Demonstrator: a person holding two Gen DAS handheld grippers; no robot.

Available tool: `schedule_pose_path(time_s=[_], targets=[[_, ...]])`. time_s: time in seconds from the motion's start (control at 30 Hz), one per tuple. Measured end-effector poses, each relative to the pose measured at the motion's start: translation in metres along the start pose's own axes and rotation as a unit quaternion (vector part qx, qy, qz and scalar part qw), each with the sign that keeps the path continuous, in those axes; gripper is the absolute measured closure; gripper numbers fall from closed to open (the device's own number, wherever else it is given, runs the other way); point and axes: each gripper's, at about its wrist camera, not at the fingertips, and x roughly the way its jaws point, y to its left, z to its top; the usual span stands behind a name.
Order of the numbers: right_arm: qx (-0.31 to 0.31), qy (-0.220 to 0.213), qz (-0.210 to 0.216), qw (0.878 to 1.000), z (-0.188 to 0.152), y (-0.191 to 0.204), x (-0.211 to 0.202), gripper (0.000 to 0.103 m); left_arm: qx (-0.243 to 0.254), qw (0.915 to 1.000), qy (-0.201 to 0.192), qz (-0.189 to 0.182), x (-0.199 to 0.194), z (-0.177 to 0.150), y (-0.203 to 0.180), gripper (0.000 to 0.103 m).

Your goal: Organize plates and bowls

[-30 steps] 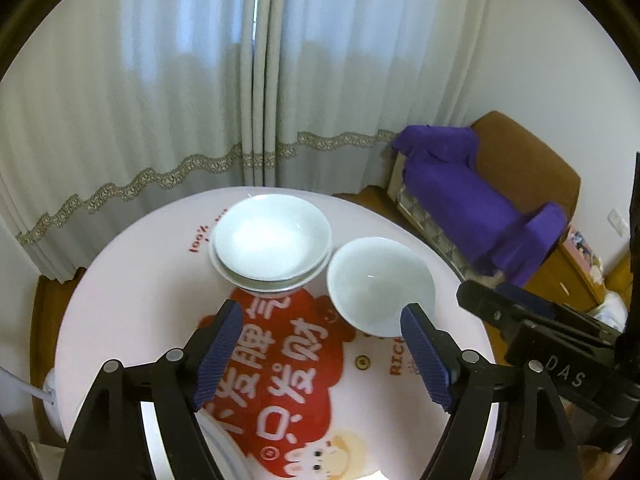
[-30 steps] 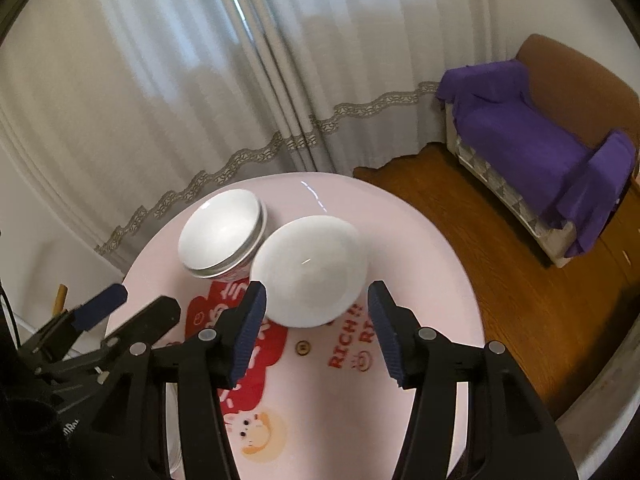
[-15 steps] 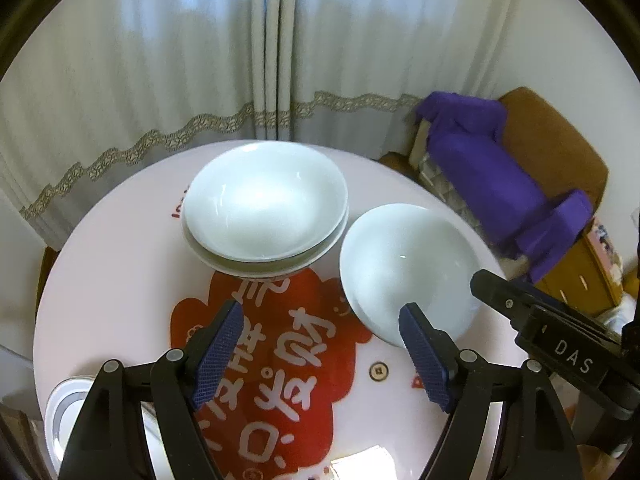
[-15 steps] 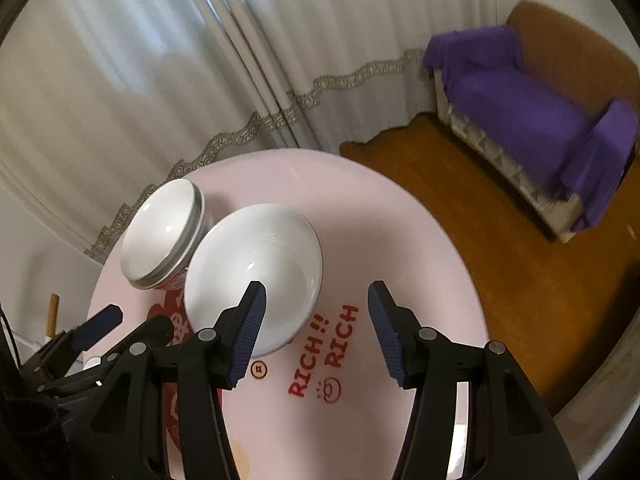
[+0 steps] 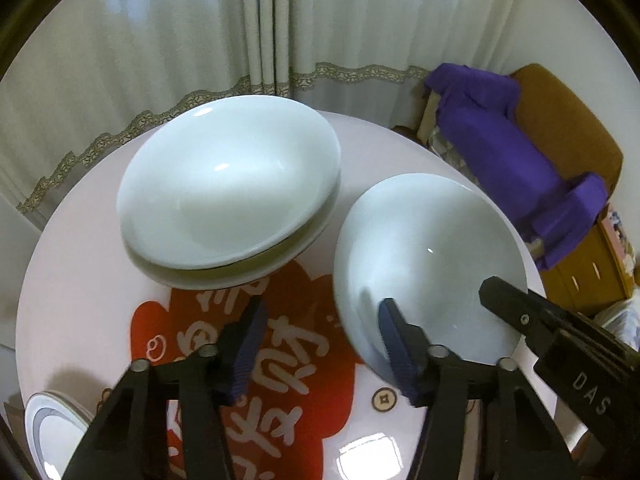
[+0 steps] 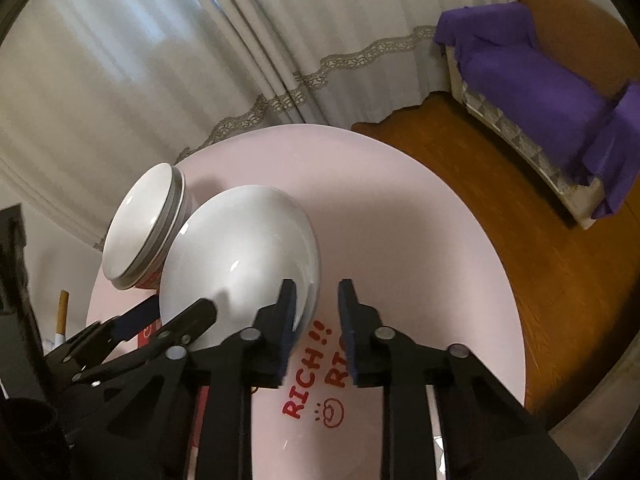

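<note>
A single white bowl (image 5: 428, 264) (image 6: 244, 256) sits on the round pink table (image 5: 80, 280) (image 6: 400, 240), to the right of a stack of white bowls (image 5: 228, 192) (image 6: 140, 224). My left gripper (image 5: 322, 344) straddles the single bowl's near-left rim: one pad is over the red print and the other inside the bowl. Its jaws are closing, and a wide gap remains. My right gripper (image 6: 318, 320) straddles the bowl's near-right rim. Its jaws are closing too. The left pad is at the inner wall, and a strip of table shows between the rim and the right pad.
A white plate with a grey ring (image 5: 48, 432) lies at the table's near-left edge. A sofa under a purple cover (image 5: 508, 168) (image 6: 540, 80) stands to the right on a wooden floor (image 6: 520, 220). Pale curtains (image 5: 240, 32) hang behind the table.
Both grippers have come forward and down onto the single bowl, one at each side of its near rim. Both pairs of jaws have narrowed.
</note>
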Motion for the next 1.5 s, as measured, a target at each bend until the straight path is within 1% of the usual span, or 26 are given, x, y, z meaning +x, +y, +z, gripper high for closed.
schedule_pose_path(time_s=[0.03, 0.07, 0.1, 0.2, 0.23, 0.33, 0.4, 0.5, 0.57, 0.73, 0.83, 1.03, 1.17, 1.23, 1.27, 1.4, 1.5], targets=[[-0.002, 0.000, 0.002, 1.000, -0.001, 0.002, 0.000, 0.090, 0.003, 1.0000, 0.000, -0.002, 0.002, 0.000, -0.001, 0.064], [-0.004, 0.000, 0.004, 1.000, -0.002, 0.003, -0.001, 0.091, 0.008, 1.0000, 0.001, -0.005, 0.004, 0.002, -0.004, 0.066], [-0.005, 0.001, 0.004, 1.000, -0.003, 0.004, -0.001, 0.093, 0.013, 0.9999, 0.002, -0.006, 0.006, 0.005, -0.007, 0.071], [-0.002, 0.002, 0.006, 1.000, -0.004, 0.003, -0.001, 0.093, 0.017, 0.9996, 0.010, -0.020, 0.014, 0.009, -0.010, 0.086], [0.000, 0.002, 0.008, 1.000, -0.004, 0.003, -0.002, 0.093, 0.018, 0.9995, 0.013, -0.021, 0.015, 0.009, -0.008, 0.088], [0.001, 0.003, 0.003, 1.000, -0.005, 0.003, -0.003, 0.094, 0.019, 0.9993, 0.010, -0.031, 0.015, 0.013, -0.002, 0.090], [0.010, 0.004, 0.007, 1.000, -0.007, 0.001, -0.003, 0.094, 0.016, 0.9990, 0.011, -0.041, 0.014, 0.013, 0.006, 0.091], [0.015, 0.006, 0.012, 1.000, -0.009, 0.002, -0.005, 0.094, 0.019, 0.9990, 0.012, -0.040, 0.012, 0.011, 0.014, 0.091], [0.014, 0.007, 0.010, 1.000, -0.010, 0.003, -0.006, 0.094, 0.013, 0.9988, 0.012, -0.045, 0.010, 0.009, 0.019, 0.091], [0.003, -0.008, 0.012, 1.000, -0.012, 0.009, -0.023, 0.094, 0.010, 0.9986, -0.008, -0.052, -0.013, 0.002, 0.026, 0.091], [-0.008, -0.021, 0.011, 1.000, -0.011, 0.017, -0.039, 0.094, 0.007, 0.9979, -0.028, -0.059, -0.033, -0.002, 0.033, 0.091], [-0.040, -0.057, 0.010, 0.998, -0.004, 0.045, -0.078, 0.094, -0.004, 0.9948, -0.063, -0.080, -0.072, -0.010, 0.059, 0.090], [-0.060, -0.068, 0.017, 0.996, 0.004, 0.072, -0.088, 0.094, -0.019, 0.9931, -0.082, -0.081, -0.089, -0.011, 0.089, 0.090], [-0.071, -0.073, 0.018, 0.995, 0.010, 0.086, -0.088, 0.094, -0.030, 0.9923, -0.086, -0.085, -0.094, -0.010, 0.108, 0.091], [-0.078, -0.073, 0.017, 0.994, 0.014, 0.094, -0.086, 0.094, -0.034, 0.9921, -0.088, -0.083, -0.094, -0.009, 0.110, 0.091], [-0.094, -0.070, 0.017, 0.993, 0.025, 0.116, -0.075, 0.094, -0.040, 0.9925, -0.091, -0.071, -0.090, -0.004, 0.134, 0.091], [-0.097, -0.062, 0.019, 0.993, 0.032, 0.127, -0.060, 0.094, -0.047, 0.9932, -0.090, -0.059, -0.081, 0.002, 0.145, 0.091]])
